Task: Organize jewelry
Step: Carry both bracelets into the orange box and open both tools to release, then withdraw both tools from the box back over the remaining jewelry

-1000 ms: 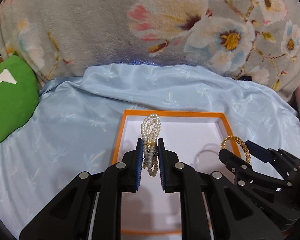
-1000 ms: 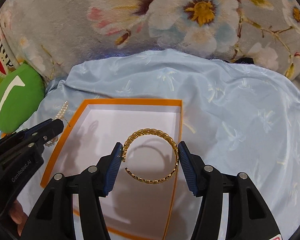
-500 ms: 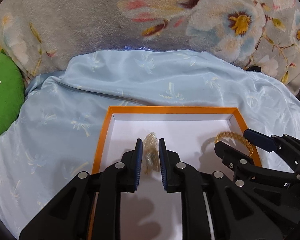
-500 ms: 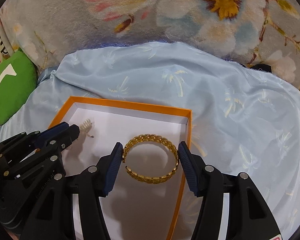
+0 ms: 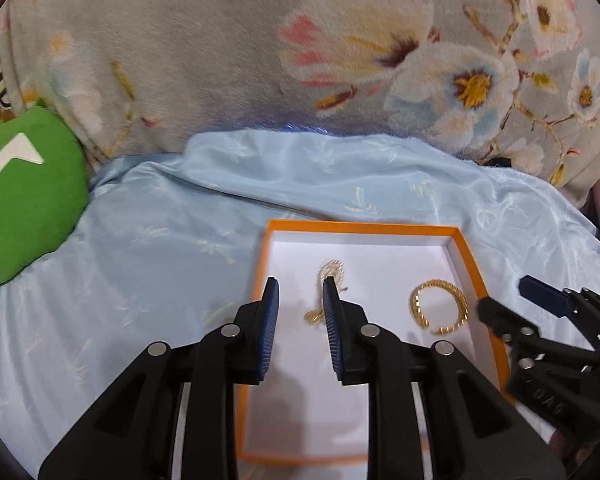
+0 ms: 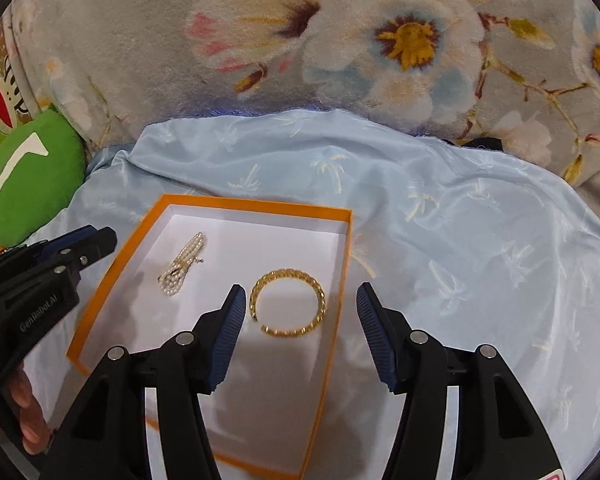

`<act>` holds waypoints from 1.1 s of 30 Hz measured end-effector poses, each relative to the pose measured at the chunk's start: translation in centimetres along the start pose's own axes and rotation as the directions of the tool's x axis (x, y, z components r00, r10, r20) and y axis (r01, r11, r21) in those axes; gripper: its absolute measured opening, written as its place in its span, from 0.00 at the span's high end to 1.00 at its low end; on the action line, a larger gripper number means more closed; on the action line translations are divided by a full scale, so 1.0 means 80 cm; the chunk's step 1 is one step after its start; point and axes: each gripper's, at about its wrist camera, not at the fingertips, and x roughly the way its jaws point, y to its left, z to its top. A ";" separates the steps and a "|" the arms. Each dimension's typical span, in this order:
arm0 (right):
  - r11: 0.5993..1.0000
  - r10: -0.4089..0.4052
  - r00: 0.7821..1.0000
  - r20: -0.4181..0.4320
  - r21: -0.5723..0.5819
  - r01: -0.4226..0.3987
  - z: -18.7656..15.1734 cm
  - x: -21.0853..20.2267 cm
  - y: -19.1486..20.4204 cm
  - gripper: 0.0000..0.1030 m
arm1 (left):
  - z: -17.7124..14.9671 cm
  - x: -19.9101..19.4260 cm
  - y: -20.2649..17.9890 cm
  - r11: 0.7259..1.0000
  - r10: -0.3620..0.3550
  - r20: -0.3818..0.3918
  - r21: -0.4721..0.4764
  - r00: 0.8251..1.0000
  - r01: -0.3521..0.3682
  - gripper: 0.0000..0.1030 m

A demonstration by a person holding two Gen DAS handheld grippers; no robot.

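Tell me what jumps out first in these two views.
The orange-rimmed box on the pale blue cloth stands out. Inside lie a gold bracelet near its right wall and a pearl bracelet to the left. Both the left gripper, jaws opening, and the open right gripper are empty.

"GenRobot.AI" stands in white on the black left gripper (image 6: pixel 76 246) body.

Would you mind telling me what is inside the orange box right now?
The orange box holds a pearl bracelet and a gold chain bangle, lying apart on its white floor. Its near end is covered by the right claw, so anything there cannot be seen.
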 end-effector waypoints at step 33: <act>0.978 0.088 0.995 -0.051 0.192 -0.077 -0.217 -0.127 0.062 0.62 | -0.262 -0.173 0.045 0.994 0.015 -0.109 -0.108 0.994 -0.027 0.45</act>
